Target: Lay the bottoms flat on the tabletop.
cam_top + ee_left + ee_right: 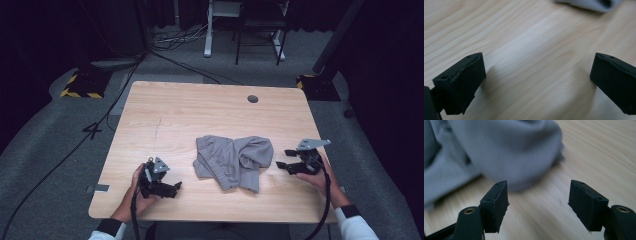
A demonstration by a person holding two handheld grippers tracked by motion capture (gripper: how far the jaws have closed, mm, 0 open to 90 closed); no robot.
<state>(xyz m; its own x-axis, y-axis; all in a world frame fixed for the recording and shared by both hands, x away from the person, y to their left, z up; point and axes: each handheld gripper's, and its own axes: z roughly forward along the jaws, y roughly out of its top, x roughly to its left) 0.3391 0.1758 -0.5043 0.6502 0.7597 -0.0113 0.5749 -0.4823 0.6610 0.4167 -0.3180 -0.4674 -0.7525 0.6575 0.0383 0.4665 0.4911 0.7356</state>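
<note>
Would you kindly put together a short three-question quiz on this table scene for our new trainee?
1. True or false: the right gripper is clamped on the grey garment.
2. Which gripper has its jaws nearer the garment? A) left gripper B) right gripper C) both touch it
3. Fill in: the garment lies crumpled on the wooden ____.

Key
1. False: in the right gripper view its jaws stand apart with bare wood between them, just short of the cloth.
2. B: in the high view the right gripper points at the garment's edge from close by, while the left one sits farther off.
3. table.
</note>
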